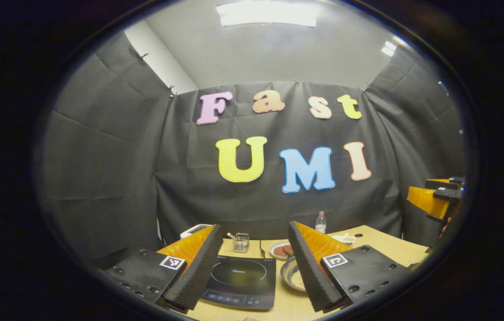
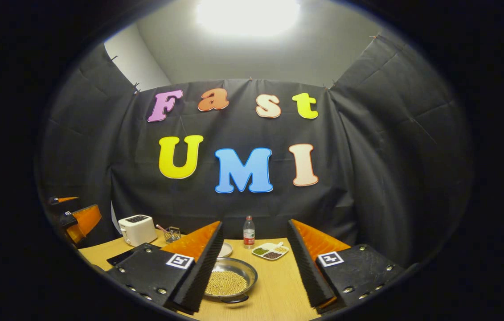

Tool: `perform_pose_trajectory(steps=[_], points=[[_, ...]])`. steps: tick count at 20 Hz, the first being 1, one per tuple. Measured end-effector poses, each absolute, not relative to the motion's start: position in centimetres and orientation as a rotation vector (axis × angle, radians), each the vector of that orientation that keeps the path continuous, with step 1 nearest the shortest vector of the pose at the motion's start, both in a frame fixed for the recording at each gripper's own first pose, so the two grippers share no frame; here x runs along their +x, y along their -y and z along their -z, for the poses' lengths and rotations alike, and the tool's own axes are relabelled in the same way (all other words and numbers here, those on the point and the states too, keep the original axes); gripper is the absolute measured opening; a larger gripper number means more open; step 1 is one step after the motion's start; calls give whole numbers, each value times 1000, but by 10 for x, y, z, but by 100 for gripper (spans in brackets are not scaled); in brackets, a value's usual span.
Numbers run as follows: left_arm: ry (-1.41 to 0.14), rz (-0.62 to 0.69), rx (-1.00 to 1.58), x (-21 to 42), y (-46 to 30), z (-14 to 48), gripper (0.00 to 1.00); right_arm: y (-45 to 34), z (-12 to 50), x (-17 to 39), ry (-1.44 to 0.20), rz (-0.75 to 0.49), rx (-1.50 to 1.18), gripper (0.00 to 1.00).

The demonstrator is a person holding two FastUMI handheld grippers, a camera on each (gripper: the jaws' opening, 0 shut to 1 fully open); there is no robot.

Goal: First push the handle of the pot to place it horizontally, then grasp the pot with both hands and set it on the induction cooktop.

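Note:
The pot [image 2: 229, 281] is a shallow metal pan full of pale grains on the wooden table [image 2: 278, 290]; a dark handle stub [image 2: 235, 300] shows at its near rim. My right gripper [image 2: 255, 226] hovers open above it, with the pot partly behind the left finger. In the left gripper view the pot [image 1: 294, 277] peeks out beside the right finger [image 1: 312, 267], to the right of the black induction cooktop [image 1: 240, 278]. My left gripper [image 1: 255, 229] is open over the cooktop and holds nothing. Each gripper shows at the other view's edge: [image 1: 434, 198], [image 2: 78, 220].
A white toaster [image 2: 137, 229], a small wire basket [image 2: 171, 233], a plastic bottle [image 2: 248, 232] and a divided snack tray [image 2: 271, 251] stand along the back of the table. A plate with brown pieces [image 1: 280, 249] sits just behind the pot.

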State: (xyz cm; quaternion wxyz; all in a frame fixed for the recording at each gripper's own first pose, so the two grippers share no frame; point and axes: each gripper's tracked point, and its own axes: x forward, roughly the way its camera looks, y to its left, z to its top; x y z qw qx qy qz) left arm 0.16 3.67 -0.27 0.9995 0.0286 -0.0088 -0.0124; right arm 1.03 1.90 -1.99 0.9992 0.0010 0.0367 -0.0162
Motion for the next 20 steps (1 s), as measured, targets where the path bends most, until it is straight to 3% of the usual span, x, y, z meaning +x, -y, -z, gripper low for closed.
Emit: perform_pose_trajectory(steps=[1, 2, 4, 5, 6, 8, 10, 11, 16, 19, 20], points=[[21, 24, 58, 2, -41, 1, 99, -19, 24, 10, -85, 43, 3, 81], [22, 22, 61, 2, -46, 1, 99, -25, 27, 11, -102, 31, 13, 55], [25, 13, 68, 0, -59, 3, 96, -38, 38, 7, -146, 17, 22, 54], [27, 11, 65, -1, -64, 4, 93, -48, 38, 7, -163, -11, 29, 41], [29, 8, 60, -2, -69, 4, 99, -49, 42, 10, -163, 18, 16, 27], [41, -9, 58, -7, -84, 4, 99, -62, 46, 7, -158, -19, -2, 2], [32, -36, 57, -12, -99, 9, 93, -83, 63, 4, -210, -93, -28, 5], [25, -46, 54, -13, -105, 11, 99, -89, 72, 3, -238, -126, -40, 5], [18, -105, 67, -13, -119, 15, 99, -113, 109, 10, -348, -248, -60, 5], [17, -151, 67, -6, -120, 17, 93, -126, 133, 14, -409, -347, -85, 5], [5, -171, 65, -2, -119, 21, 99, -129, 142, 15, -434, -379, -92, 5]])
